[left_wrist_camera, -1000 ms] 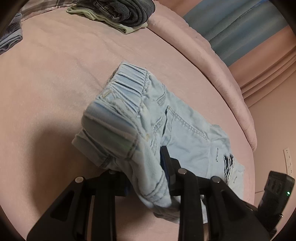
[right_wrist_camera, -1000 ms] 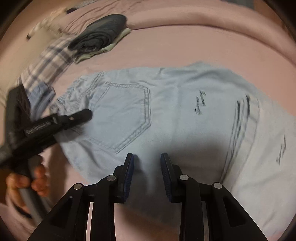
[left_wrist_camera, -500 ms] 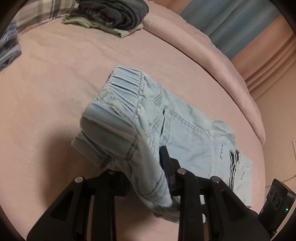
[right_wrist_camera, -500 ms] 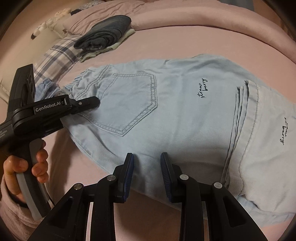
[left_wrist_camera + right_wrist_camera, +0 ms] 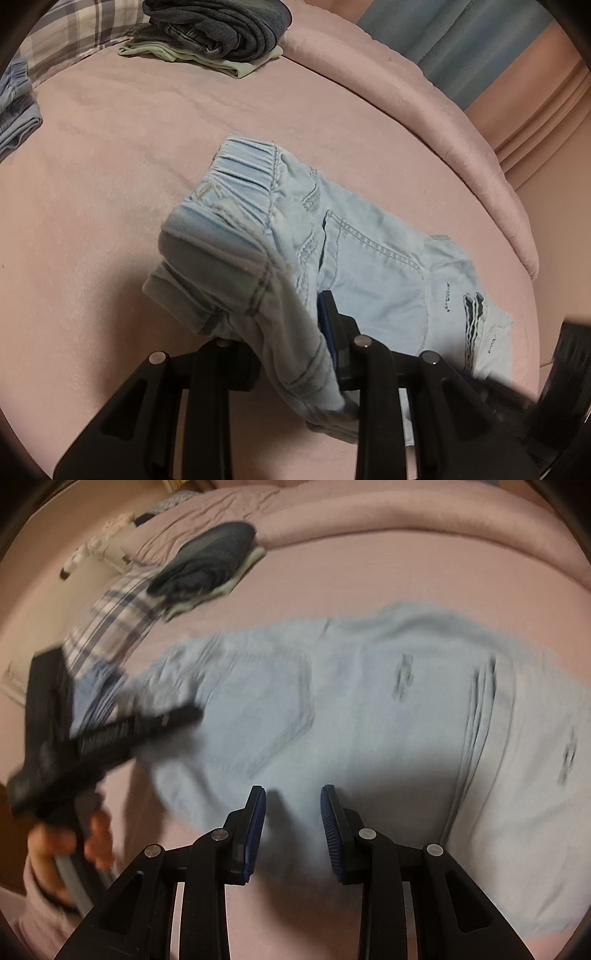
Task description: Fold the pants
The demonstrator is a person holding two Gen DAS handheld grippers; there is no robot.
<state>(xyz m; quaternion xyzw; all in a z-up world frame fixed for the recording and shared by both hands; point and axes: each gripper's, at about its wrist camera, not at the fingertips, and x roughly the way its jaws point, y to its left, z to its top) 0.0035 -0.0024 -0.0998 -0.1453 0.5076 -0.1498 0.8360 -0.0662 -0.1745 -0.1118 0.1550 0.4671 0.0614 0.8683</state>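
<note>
Light blue denim pants [image 5: 373,273] lie on the pink bed, legs folded back at the right. My left gripper [image 5: 295,332] is shut on the waistband corner and holds it lifted, the cloth draping over the fingers. In the right wrist view the pants [image 5: 369,716] spread across the bed, blurred by motion. My right gripper [image 5: 292,794] is open and empty, just above the pants' near edge. The left gripper [image 5: 177,716] shows there at the left, pinching the waistband.
A stack of folded dark and pale green clothes [image 5: 218,33] lies at the back of the bed [image 5: 110,147]. A plaid cloth [image 5: 66,33] and a blue garment [image 5: 14,110] lie at the far left. The bed's raised pink rim [image 5: 424,103] runs along the right.
The left gripper keeps its hold on the waistband and has shifted slightly. The right gripper has moved down closer to the pants' near edge, still open; its view is now blurred.
</note>
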